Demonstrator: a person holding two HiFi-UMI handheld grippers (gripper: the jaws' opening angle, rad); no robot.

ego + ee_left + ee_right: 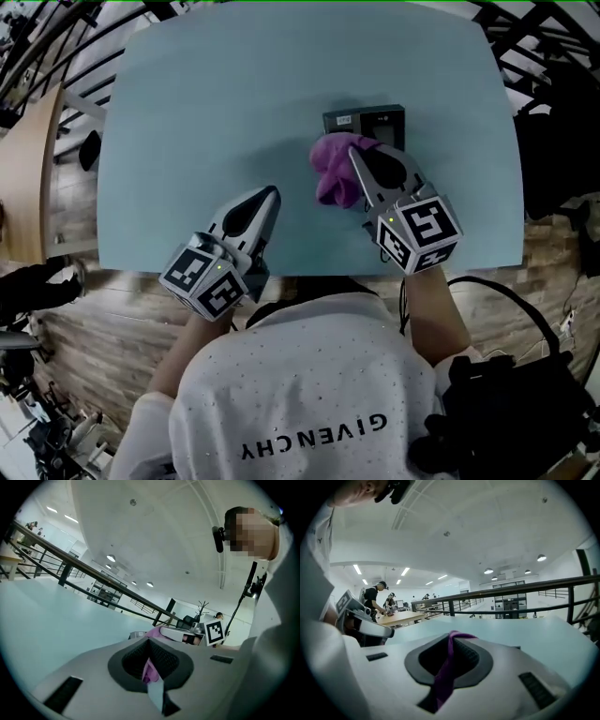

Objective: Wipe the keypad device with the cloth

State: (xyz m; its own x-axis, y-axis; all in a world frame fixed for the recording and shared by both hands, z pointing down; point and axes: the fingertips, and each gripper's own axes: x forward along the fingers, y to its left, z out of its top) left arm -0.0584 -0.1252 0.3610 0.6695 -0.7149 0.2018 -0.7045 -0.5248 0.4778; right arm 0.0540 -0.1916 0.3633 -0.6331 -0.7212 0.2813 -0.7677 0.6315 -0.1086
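The right gripper [356, 155] pinches the purple cloth [330, 178], which overlaps the keypad device's [375, 120] near edge. The left gripper [272, 194], jaws together and empty, sits over the pale blue table [187, 112].

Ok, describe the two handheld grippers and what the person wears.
Both the left gripper and right gripper have light grey tapering bodies with black ribbed pads, each carrying a white cube of black square markers. The person wears a white dotted T-shirt with dark lettering.
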